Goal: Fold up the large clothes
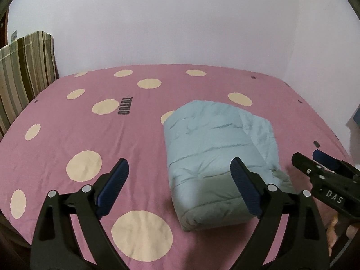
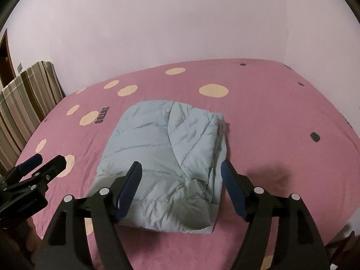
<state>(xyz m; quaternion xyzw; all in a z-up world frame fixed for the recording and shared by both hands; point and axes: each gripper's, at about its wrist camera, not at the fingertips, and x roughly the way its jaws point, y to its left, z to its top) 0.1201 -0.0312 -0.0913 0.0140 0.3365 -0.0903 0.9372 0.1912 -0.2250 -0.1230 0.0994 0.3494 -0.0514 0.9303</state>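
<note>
Pink bedsheet [image 1: 67, 135] with cream dots; striped cushion [image 1: 24, 72] at bed's far-left edge; white wall [image 1: 180, 22].

Striped cushion [image 1: 24, 72] cropped at frame edge, sheet lettering [image 2: 102, 115] blurred

The left black, blue-padded tongs [image 1: 179, 175] were spread wide, gripping nothing. The right black, blue-padded tongs [image 2: 181, 175] were likewise parted and empty. Both were held side by side, near each other, pointing forward and slightly downward.
</note>
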